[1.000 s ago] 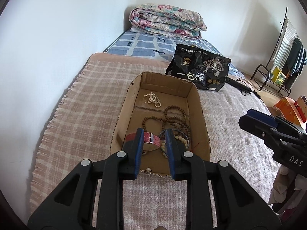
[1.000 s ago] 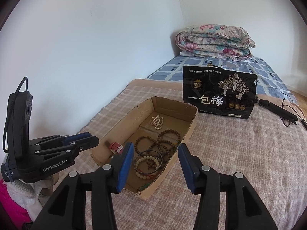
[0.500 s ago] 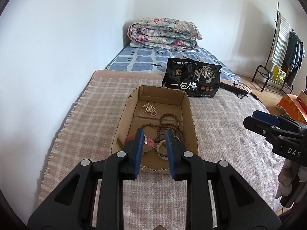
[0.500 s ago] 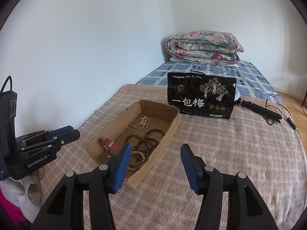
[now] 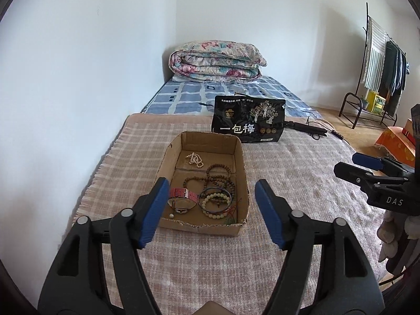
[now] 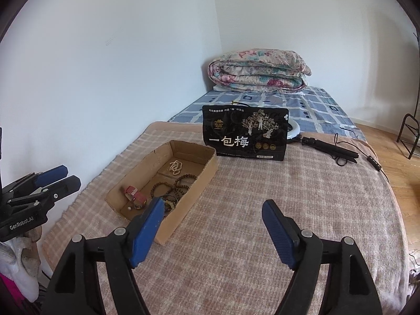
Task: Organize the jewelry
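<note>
Cardboard box [image 5: 242,173] on the plaid blanket [image 5: 302,183] holds our bracelets, pink-strapped watch [image 5: 181,195] at its near left | left gripper [image 5: 211,214], right gripper [image 6: 212,232] opening, empty, near side | step: items boxed, seemingly finishing | next: check nothing lies outside

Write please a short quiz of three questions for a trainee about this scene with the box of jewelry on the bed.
1. True or false: the cardboard box is closed with a lid.
2. Which lies nearest the box's far wall? A) pink-strapped watch B) small pearl strand C) pale green bead bracelet
3. Does the left gripper or the right gripper hold anything?

Key:
1. False; it is open on top.
2. B.
3. No; both sets of jaws are opening with nothing between them.
</note>
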Demonstrator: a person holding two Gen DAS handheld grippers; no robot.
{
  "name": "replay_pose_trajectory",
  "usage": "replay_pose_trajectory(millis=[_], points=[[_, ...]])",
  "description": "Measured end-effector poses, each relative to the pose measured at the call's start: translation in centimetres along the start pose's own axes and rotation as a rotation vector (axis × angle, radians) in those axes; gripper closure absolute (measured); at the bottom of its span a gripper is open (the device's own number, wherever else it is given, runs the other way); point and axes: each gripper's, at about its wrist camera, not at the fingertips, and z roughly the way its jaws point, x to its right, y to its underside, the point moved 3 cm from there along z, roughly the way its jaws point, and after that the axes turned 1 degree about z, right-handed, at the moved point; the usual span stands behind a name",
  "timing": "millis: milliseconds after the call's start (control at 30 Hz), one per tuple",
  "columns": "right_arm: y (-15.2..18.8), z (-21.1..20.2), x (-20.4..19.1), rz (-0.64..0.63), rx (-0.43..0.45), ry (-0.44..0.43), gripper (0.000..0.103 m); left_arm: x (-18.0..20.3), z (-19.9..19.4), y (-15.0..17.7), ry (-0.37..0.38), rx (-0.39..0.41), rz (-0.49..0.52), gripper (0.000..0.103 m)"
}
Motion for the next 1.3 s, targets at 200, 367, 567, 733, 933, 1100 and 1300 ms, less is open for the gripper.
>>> replay_pose_trajectory(millis=[200, 367, 567, 733, 933, 1100, 1300], points=[[0.6, -1.0, 1.3, 0.004, 0.01, 0.049, 0.009, 0.7, -1.0, -0.7, -0.011, 0.03, -0.006, 0.019], [1.0, -1.9, 2.3, 0.019, 0.033, 0.088, 0.0, 1.4, -1.8, -1.1, -0.031, 0.058, 0.012, 0.016], [1.2, -2.2, 3.1, 0.027, 0.032, 0.124, 0.0, 2.1, -2.2, -1.1, -0.041, 0.064, 0.014, 0.003], [1.5, -2.2, 3.5, 0.035, 0.032, 0.14, 0.0, 2.7, -2.1, -0.9, -0.062, 0.05, 0.028, 0.0], [1.5, -2.1, 3.4, 0.037, 0.039, 0.15, 0.0, 2.8, -2.0, -0.7, -0.062, 0.038, 0.033, 0.0], [1.4, -2.0, 3.1, 0.024, 0.041, 0.153, 0.0, 2.8, -2.0, -0.7, -0.063, 0.038, 0.028, 0.0], [1.5, -2.1, 2.8, 0.013, 0.043, 0.157, 0.0, 2.7, -2.1, -0.7, -0.062, 0.039, 0.027, 0.0]])
